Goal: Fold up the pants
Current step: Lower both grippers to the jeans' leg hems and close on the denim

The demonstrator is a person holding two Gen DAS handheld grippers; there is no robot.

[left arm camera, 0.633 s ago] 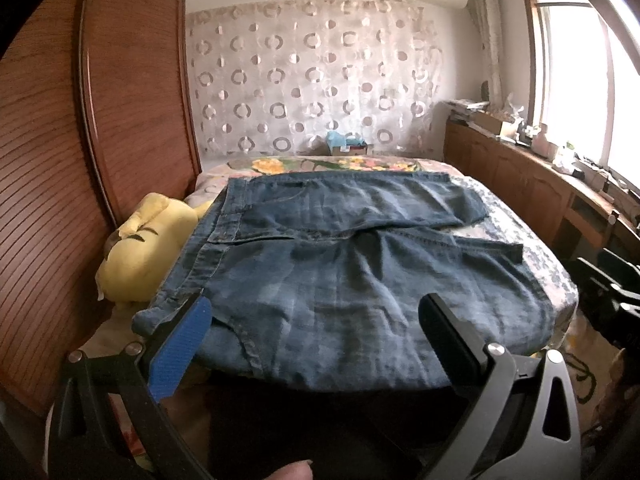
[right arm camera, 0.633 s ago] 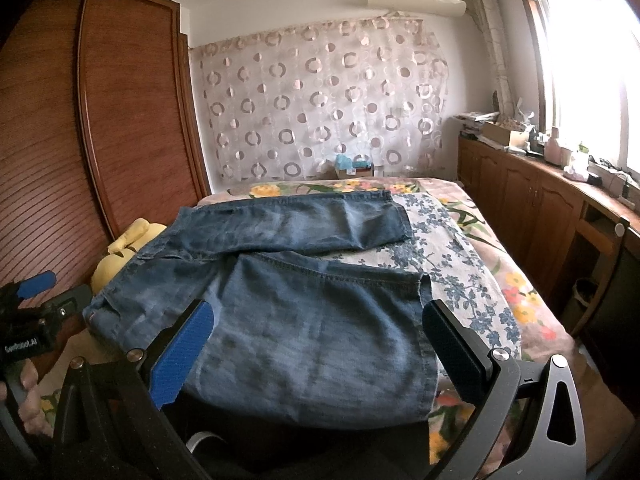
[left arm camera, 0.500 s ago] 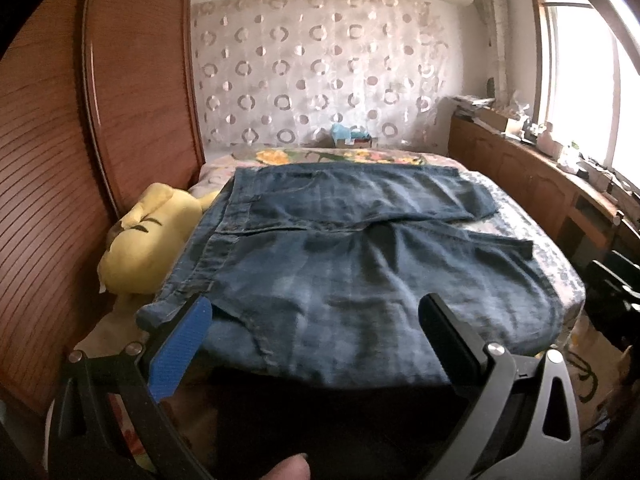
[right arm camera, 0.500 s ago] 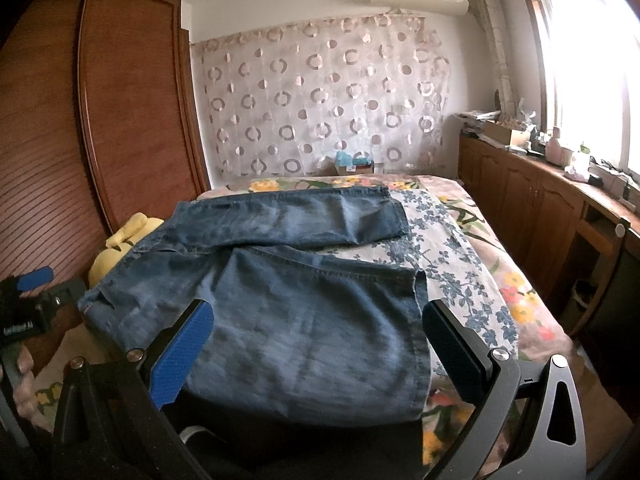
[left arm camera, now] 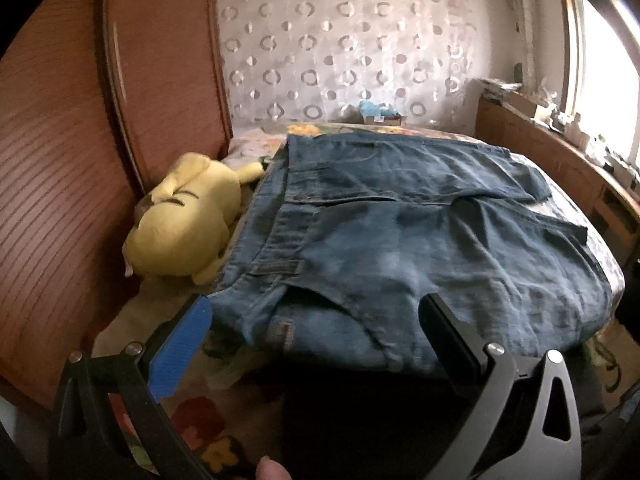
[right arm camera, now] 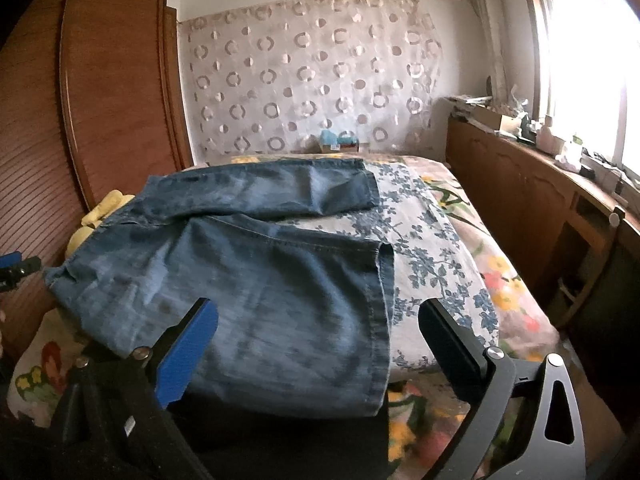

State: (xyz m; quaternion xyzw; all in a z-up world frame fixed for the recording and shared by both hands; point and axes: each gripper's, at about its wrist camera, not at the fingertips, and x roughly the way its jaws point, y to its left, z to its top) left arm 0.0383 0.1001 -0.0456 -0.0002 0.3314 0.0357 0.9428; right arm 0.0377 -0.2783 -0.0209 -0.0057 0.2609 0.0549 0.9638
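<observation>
Both grippers hang wide open with nothing between their fingers — the left gripper (left arm camera: 316,320) now sits lower and closer over the near-left corner of the bed (right arm camera: 440,216), at the waistband, and the right gripper (right arm camera: 318,320) has also come in nearer, its fingers straddling the hem of the near leg at the bed's near edge. The pants (right arm camera: 248,264) lie flat across the bed, waistband toward the left edge, legs spread in a V toward the right. A yellow plush toy (left arm camera: 188,224) lies beside the waistband. Judging by the approach, the first fold is about to begin — likely a pinch on waistband and hem
</observation>
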